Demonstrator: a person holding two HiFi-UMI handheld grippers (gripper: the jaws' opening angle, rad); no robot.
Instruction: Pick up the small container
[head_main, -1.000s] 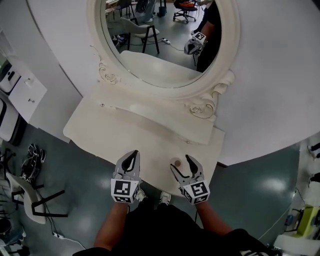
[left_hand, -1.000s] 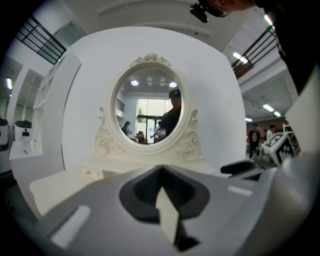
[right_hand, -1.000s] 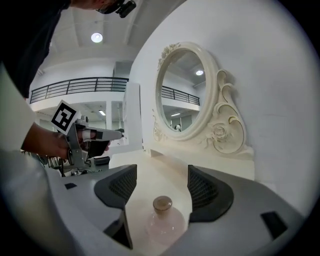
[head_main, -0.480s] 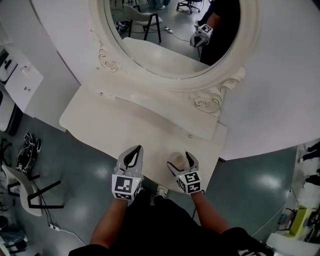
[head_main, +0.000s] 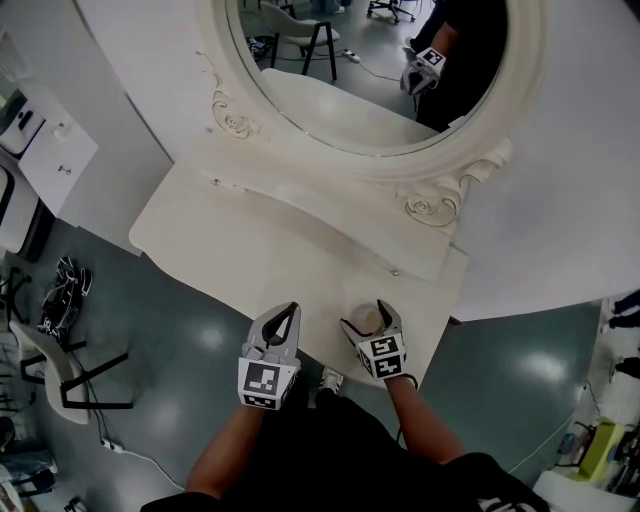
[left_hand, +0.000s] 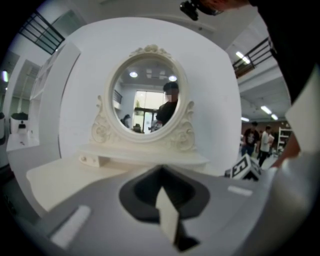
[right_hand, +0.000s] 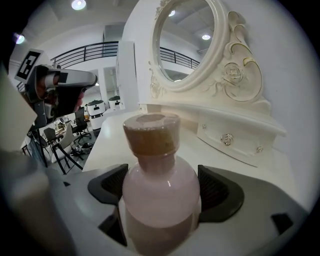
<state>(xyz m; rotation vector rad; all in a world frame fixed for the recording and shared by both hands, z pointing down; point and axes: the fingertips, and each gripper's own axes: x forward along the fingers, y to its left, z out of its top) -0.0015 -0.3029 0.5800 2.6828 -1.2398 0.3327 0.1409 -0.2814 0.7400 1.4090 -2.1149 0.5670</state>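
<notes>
the right gripper (head_main: 368, 318) is standing wide apart around the bottle (right_hand: 159, 185) at the lower middle of the head view, pads just beside the glass and not pressing. an off-centre squeeze could be tipping the bottle or skidding it off the table (head_main: 250, 250), whose near edge is lying right beside it. the left gripper (head_main: 283, 325) is sitting shut and empty just left, and open tabletop is lying toward the mirror (head_main: 380, 60).
</notes>
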